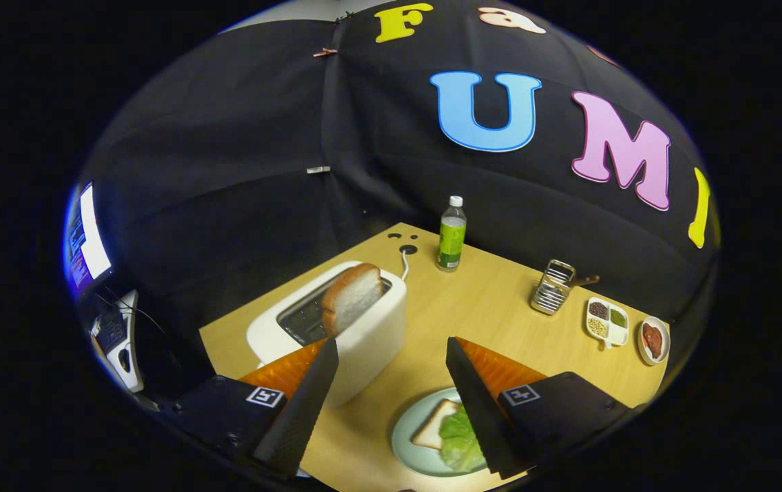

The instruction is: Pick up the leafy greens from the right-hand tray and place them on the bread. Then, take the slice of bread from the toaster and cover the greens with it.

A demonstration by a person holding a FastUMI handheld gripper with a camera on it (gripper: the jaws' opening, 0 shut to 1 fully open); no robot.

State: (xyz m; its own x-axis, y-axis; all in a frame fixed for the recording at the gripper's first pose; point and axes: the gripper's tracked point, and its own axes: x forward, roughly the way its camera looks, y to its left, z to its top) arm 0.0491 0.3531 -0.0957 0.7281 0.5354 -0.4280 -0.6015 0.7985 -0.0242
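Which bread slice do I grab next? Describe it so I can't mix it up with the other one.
Find the white toaster on the wooden table, just ahead of the open hand-held gripper. The slice stands tilted in its slot, beside one fingertip. Unlike the flat slice on the plate under the greens, this one sticks up, crust showing.

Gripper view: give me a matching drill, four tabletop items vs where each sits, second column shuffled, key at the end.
Items:
1. bread slice
2. leafy greens
3. green bottle
4. wire rack

Places:
A. on the plate, over the bread there
B. far edge of the table, near the cable holes
C. standing in the toaster slot
D. beside the divided dish

Pairs: 1-C, 2-A, 3-B, 4-D.

The gripper jaws are open, holding nothing.
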